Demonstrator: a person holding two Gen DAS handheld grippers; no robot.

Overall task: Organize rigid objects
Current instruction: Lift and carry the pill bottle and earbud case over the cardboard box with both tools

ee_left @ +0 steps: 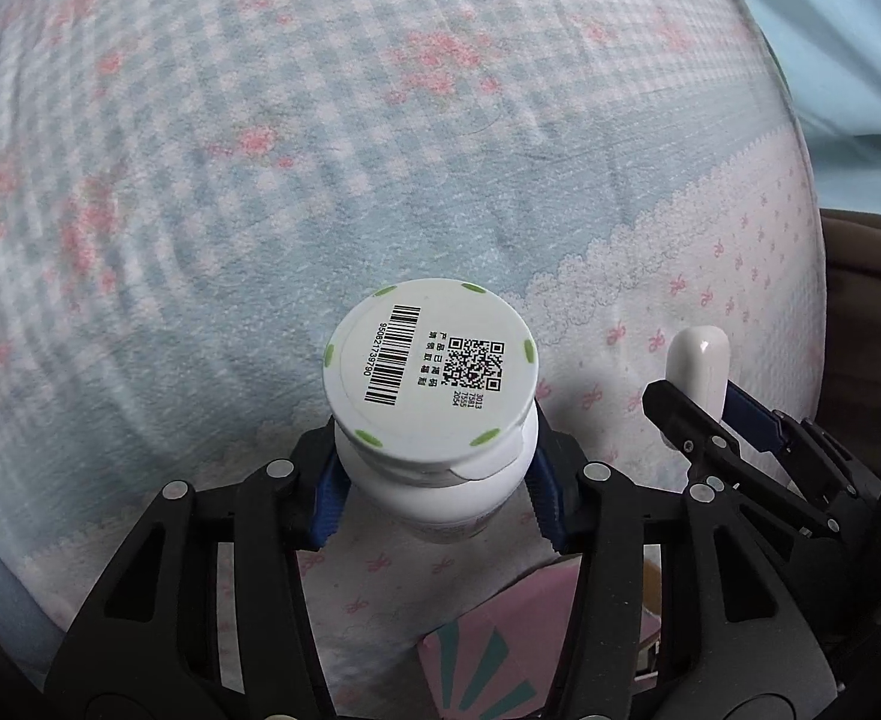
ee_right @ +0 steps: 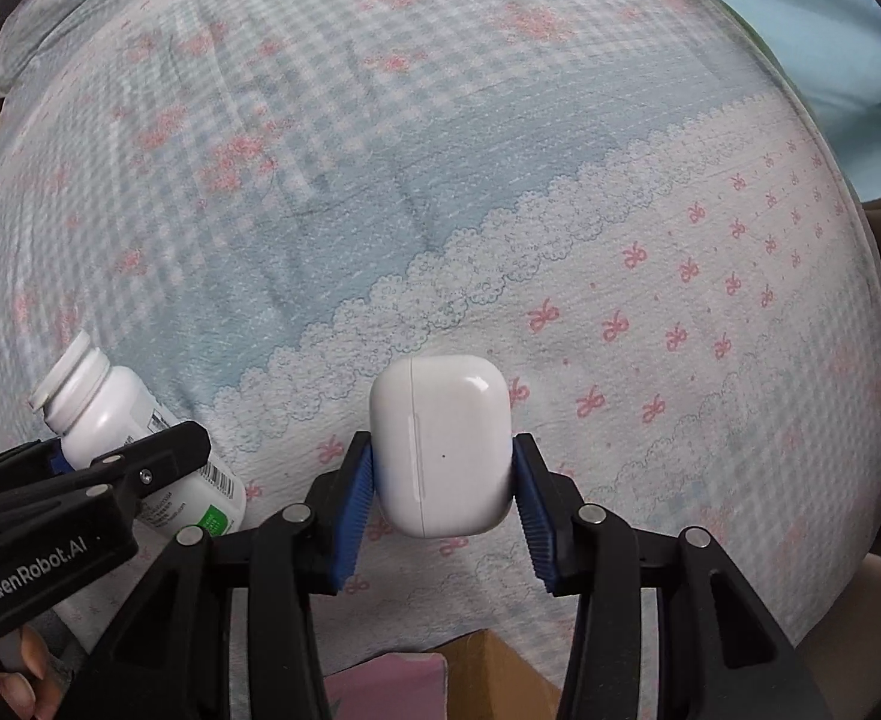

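My left gripper (ee_left: 434, 489) is shut on a white pill bottle (ee_left: 434, 396), its cap with barcode and QR code facing the camera, held above the bed. The bottle also shows in the right wrist view (ee_right: 116, 420), at the left between the left gripper's fingers. My right gripper (ee_right: 443, 498) is shut on a white earbud case (ee_right: 440, 444), held above the bedsheet. The case also shows in the left wrist view (ee_left: 698, 369), at the right, in the right gripper (ee_left: 701, 414).
A bedsheet (ee_left: 320, 180) with blue checks, pink flowers and pink bows fills both views. A pink box (ee_left: 494, 654) with teal marks lies below the grippers, beside a cardboard box (ee_right: 494, 672). A brown surface (ee_left: 866, 264) lies past the bed's right edge.
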